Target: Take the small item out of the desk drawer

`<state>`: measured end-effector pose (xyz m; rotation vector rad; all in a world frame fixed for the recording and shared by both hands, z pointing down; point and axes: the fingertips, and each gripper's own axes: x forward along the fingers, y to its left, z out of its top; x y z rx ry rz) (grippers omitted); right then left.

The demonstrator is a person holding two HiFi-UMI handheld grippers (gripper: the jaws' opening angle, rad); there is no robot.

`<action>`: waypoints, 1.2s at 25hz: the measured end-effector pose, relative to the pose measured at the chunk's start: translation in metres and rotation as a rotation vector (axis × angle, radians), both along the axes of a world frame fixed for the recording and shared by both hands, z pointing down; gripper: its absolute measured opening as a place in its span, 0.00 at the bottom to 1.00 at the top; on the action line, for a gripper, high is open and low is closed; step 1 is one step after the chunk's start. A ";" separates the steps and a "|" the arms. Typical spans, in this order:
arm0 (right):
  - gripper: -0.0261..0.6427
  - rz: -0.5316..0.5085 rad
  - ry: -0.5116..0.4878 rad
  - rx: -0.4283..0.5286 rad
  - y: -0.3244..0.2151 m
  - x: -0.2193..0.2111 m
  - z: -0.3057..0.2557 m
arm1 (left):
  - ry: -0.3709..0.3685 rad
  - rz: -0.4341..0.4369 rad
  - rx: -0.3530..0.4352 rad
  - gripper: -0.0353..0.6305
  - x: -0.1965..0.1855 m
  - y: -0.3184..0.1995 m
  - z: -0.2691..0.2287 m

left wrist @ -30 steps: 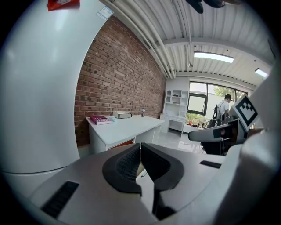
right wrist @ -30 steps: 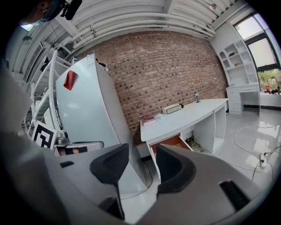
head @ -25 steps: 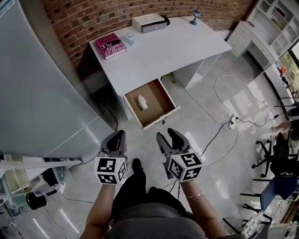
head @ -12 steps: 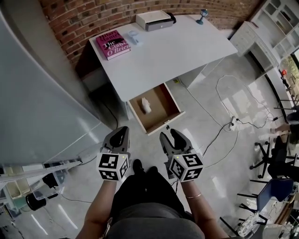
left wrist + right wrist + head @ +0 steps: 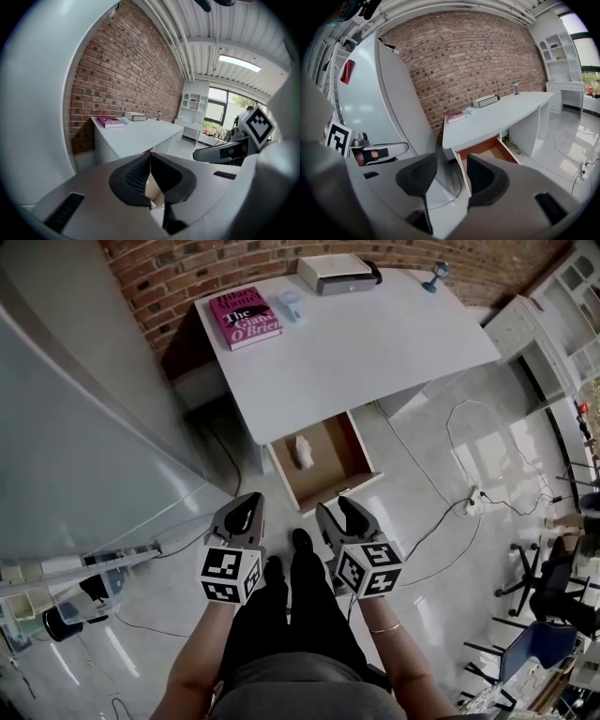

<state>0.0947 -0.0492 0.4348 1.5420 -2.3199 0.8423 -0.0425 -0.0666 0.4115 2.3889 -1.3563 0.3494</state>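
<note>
Right gripper (image 5: 336, 510) is wide, jaws just opened a bit more, nothing between them. Left gripper (image 5: 246, 504) is closed and empty. Both are well short of the open drawer (image 5: 343, 494). The small white item (image 5: 303, 450) lies at the drawer's back left, near the worktop (image 5: 375, 343) edge. Likely risk: a gripper clips that edge or the drawer front, or nudges the item deeper under. Versus a second ago, the person has stepped in and the drawer sits nearer the grippers; item unmoved.
</note>
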 end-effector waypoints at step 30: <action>0.34 -0.336 0.170 -0.321 -0.133 -0.012 0.162 | 0.002 -0.330 -0.150 0.09 -0.016 -0.049 0.073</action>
